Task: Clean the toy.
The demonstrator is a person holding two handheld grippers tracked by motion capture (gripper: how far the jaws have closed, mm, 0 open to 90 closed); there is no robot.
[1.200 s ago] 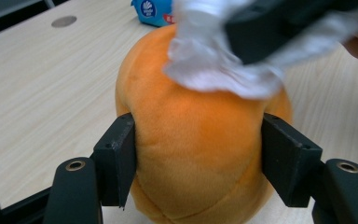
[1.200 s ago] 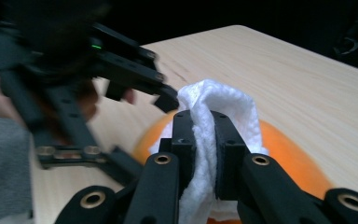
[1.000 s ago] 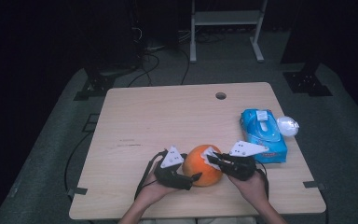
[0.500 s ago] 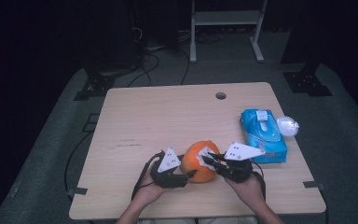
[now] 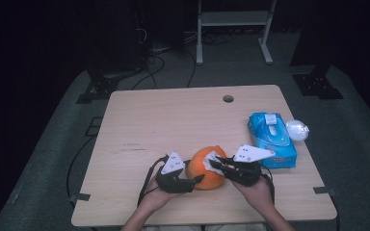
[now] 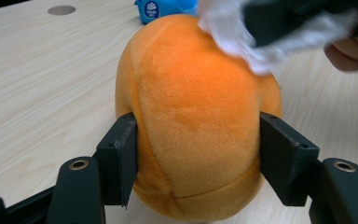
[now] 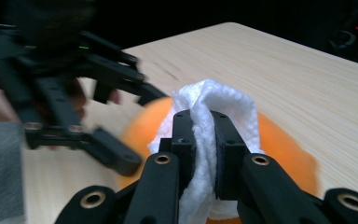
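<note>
An orange plush ball rests on the wooden table near its front edge. My left gripper comes in from the ball's left. Its jaws have just been closing and now press on both sides of the ball, denting the plush. My right gripper comes in from the right, shut on a folded white tissue. The tissue lies against the upper right of the ball.
A blue tissue pack lies at the table's right edge, just beyond my right hand. A crumpled white ball sits beside it. A cable hole is near the far edge. Bare wood stretches across the far and left parts.
My left gripper's jaws have come together onto the sides of the orange ball. The right gripper has stayed against the ball with the tissue.
</note>
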